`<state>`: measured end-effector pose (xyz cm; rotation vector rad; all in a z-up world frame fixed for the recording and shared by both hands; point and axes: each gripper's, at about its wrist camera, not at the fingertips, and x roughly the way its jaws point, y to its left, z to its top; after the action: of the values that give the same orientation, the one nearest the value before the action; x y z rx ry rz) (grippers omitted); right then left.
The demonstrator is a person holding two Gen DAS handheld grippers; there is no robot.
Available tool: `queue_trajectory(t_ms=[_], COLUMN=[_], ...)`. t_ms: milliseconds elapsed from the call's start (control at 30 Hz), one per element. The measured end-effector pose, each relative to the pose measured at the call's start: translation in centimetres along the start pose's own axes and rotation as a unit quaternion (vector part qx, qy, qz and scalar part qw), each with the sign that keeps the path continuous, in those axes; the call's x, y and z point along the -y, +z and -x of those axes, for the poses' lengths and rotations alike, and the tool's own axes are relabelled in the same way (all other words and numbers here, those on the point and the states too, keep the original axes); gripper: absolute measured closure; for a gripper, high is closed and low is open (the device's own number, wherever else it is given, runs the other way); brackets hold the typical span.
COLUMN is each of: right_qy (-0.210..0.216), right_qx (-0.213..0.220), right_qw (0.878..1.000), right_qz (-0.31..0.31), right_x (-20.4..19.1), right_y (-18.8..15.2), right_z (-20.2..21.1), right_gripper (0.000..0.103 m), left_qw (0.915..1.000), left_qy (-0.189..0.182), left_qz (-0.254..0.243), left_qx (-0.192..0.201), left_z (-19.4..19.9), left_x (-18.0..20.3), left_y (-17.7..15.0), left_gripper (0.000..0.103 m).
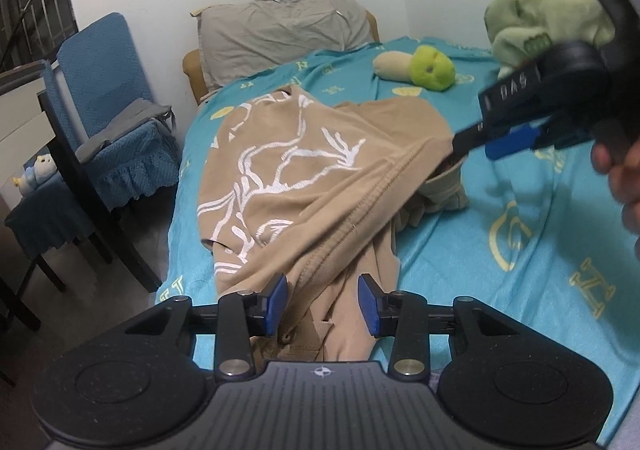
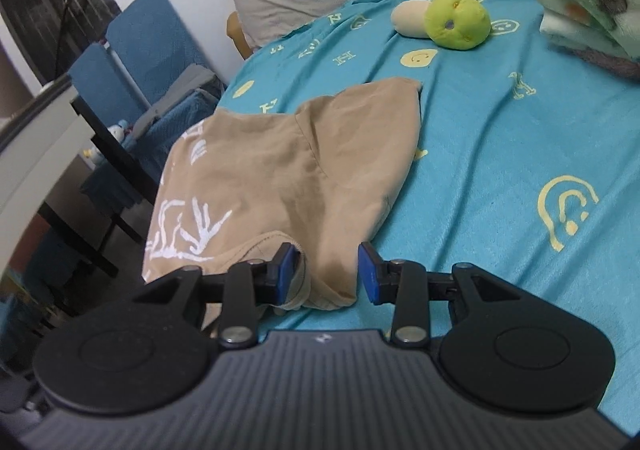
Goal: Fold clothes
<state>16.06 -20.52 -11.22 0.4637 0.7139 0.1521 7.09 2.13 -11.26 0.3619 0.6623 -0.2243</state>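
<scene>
A tan garment [image 1: 304,178] with a white printed pattern lies on the teal bed sheet [image 1: 500,218]. Its ribbed hem [image 1: 372,194] is raised in a taut ridge that runs from my left gripper up to my right gripper. At the bed's near edge my left gripper [image 1: 322,302] is open, and tan cloth hangs between its blue pads. My right gripper [image 1: 476,146], held by a hand [image 1: 624,178], reaches in from the right with a black fingertip tucked under the hem. In the right wrist view that gripper [image 2: 328,274] is open astride a fold of the garment [image 2: 288,170].
A grey pillow [image 1: 280,30] lies at the head of the bed. A lime and beige soft toy [image 1: 424,66] and a large pale green plush [image 1: 536,22] sit at the far right. Blue covered chairs [image 1: 108,98] and a dark table [image 1: 68,154] stand left of the bed.
</scene>
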Motion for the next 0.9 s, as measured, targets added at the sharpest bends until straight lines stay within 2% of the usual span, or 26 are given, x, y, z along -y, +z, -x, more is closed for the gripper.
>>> queue_trajectory(t_ms=[167, 300, 333, 367, 433, 500, 567, 700, 833, 900], right_qy=[0.038, 0.052, 0.053, 0.053, 0.052, 0.051, 0.051, 0.058, 0.066, 0.077], right_qx=[-0.017, -0.019, -0.019, -0.020, -0.024, -0.025, -0.024, -0.023, -0.019, -0.016], right_qw=[0.999, 0.998, 0.998, 0.998, 0.998, 0.998, 0.998, 0.997, 0.993, 0.986], right_qz=[-0.021, 0.011, 0.017, 0.020, 0.021, 0.021, 0.023, 0.038, 0.099, 0.145], right_x=[-0.4, -1.6, -1.8, -1.9, -1.9, -1.8, -1.9, -2.2, -4.0, -5.4], right_y=[-0.1, -0.4, -0.5, -0.6, -0.6, -0.6, -0.7, -0.9, -1.5, -2.1], right_z=[0.0, 0.1, 0.1, 0.0, -0.2, -0.4, -0.4, -0.3, 0.0, 0.3], right_gripper=[0.064, 0.064, 0.064, 0.064, 0.063, 0.063, 0.063, 0.062, 0.046, 0.044], left_qw=[0.9985, 0.9971, 0.9977, 0.9981, 0.9985, 0.9979, 0.9954, 0.9818, 0.9580, 0.9517], left_qy=[0.047, 0.064, 0.055, 0.046, 0.029, 0.016, -0.003, -0.055, -0.115, -0.129], left_qz=[-0.027, -0.020, -0.008, 0.003, 0.021, 0.035, 0.066, 0.143, 0.223, 0.240], left_qx=[0.008, 0.036, 0.038, 0.040, 0.042, 0.052, 0.069, 0.112, 0.139, 0.141], left_z=[-2.2, -3.4, -3.6, -3.7, -3.7, -3.1, -1.8, 1.5, 4.4, 4.8], left_x=[1.2, 1.0, 0.7, 0.3, -0.3, -0.9, -1.8, -3.9, -6.0, -6.5], left_y=[0.2, 1.0, 1.2, 1.4, 1.5, 1.8, 2.3, 3.0, 3.1, 2.9], left_gripper=[0.057, 0.058, 0.061, 0.072, 0.085, 0.091, 0.093, 0.094, 0.094, 0.094])
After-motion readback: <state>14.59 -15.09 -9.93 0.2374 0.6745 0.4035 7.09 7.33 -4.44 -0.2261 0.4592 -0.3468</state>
